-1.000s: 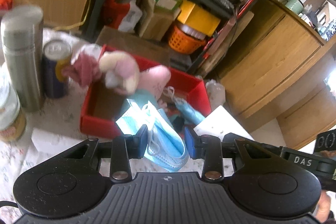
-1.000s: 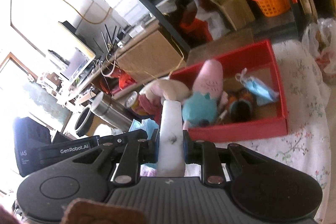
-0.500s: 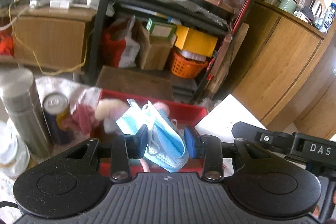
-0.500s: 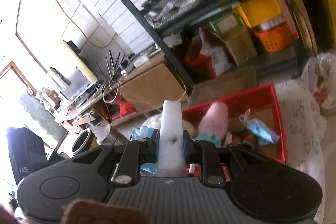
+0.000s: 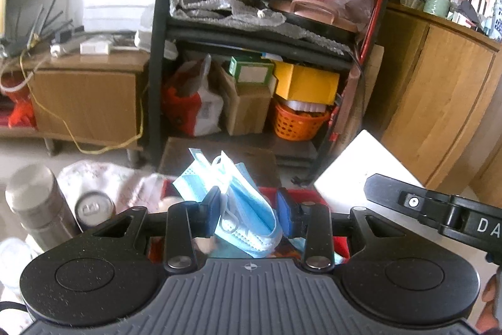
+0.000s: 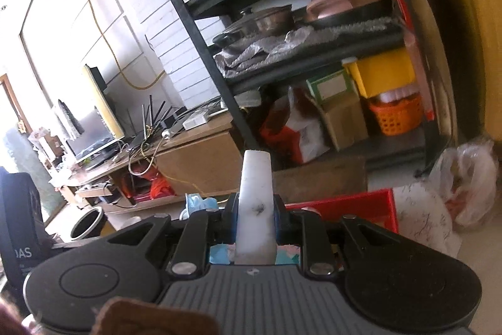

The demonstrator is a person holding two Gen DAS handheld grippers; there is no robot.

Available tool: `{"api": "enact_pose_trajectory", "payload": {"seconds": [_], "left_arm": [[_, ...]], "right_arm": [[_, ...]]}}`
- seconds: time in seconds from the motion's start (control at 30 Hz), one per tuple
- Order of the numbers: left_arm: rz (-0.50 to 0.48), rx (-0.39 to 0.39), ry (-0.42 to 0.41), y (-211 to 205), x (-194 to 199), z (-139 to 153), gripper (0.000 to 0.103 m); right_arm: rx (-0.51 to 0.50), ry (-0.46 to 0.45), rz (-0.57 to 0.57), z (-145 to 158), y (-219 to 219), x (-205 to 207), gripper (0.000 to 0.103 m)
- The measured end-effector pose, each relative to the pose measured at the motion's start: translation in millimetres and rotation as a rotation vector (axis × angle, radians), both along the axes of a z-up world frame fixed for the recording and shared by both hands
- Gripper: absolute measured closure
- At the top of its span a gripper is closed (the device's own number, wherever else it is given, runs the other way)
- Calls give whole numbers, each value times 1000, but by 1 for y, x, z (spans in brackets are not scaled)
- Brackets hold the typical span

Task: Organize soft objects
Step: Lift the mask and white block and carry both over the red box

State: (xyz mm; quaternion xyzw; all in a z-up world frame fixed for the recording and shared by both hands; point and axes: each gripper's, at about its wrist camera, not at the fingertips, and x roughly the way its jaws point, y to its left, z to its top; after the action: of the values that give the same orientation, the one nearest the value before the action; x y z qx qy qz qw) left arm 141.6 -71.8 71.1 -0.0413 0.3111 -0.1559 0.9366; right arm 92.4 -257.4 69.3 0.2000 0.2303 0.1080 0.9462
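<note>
While hovering above the red box, left tool is gripping face masks, right tool pinching a white block; lowering and releasing probably comes next.

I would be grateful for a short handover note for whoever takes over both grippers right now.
Left gripper: shut on a bundle of light blue pleated face masks, held up in the air.
Right gripper: shut on a white, smudged foam block, standing upright between the fingers.
The red rectangular box sits below and ahead of both grippers; the plush toys inside are mostly hidden by the grippers.
Done: both items are picked up.
Left: where each item should go is not clear from these views; the red box looks likeliest, so lower and release there.
</note>
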Motion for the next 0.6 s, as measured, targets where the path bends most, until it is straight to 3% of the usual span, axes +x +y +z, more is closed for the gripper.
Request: {"api": "enact_pose_trajectory", "payload": {"seconds": [0.6], "left_arm": [[45, 100, -54, -12, 15, -4, 63]], "right_arm": [[-84, -27, -53, -1, 3, 17, 103]]}}
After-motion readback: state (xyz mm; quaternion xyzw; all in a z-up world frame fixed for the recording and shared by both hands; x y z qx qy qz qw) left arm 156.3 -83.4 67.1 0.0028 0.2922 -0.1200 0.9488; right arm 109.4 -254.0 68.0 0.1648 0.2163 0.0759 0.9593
